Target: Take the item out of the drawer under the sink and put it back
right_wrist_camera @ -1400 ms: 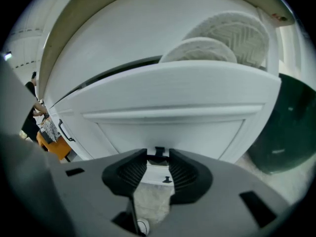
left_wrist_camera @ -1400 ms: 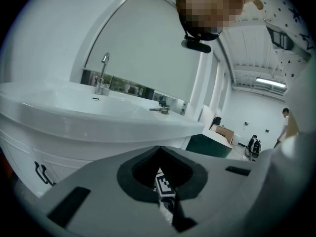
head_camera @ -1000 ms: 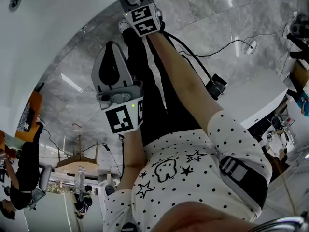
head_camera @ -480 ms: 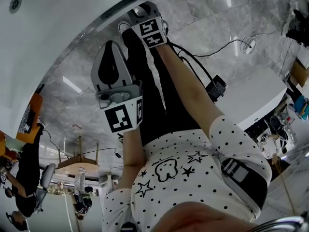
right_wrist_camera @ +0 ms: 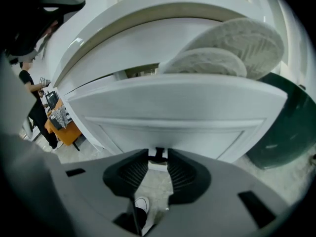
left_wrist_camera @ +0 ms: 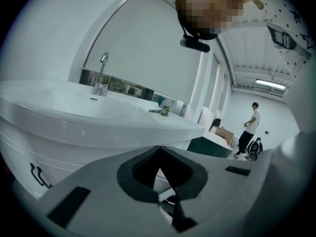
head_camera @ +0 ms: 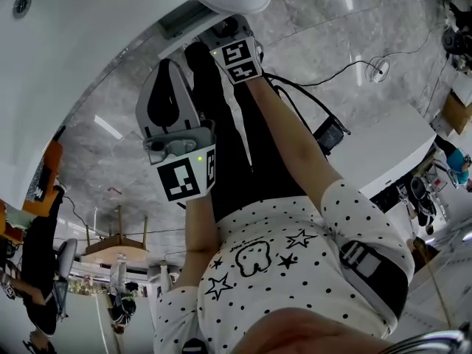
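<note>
The white drawer [right_wrist_camera: 173,107] under the sink stands pulled out. Two round white textured items [right_wrist_camera: 232,38] lean inside it, one in front of the other. My right gripper [right_wrist_camera: 158,163] has its jaws round the small dark drawer handle [right_wrist_camera: 158,154], and the pads press on it. In the head view the right gripper [head_camera: 221,29] reaches up to the drawer front [head_camera: 184,22]. My left gripper [head_camera: 168,66] hangs lower and nearer to me, its fingertips together and nothing between them. In its own view the left gripper [left_wrist_camera: 168,197] points past the white sink [left_wrist_camera: 89,115] with its tap [left_wrist_camera: 102,75].
A dark green bin [right_wrist_camera: 289,127] stands right of the cabinet. Cables and a black box [head_camera: 328,133] lie on the marble floor beside a white platform [head_camera: 391,142]. A person [left_wrist_camera: 249,130] stands far off. An orange table [right_wrist_camera: 64,125] is at the left.
The drawer has slid further out from the cabinet with my right gripper on its handle, and a white item now shows above it. The left gripper has barely shifted.
</note>
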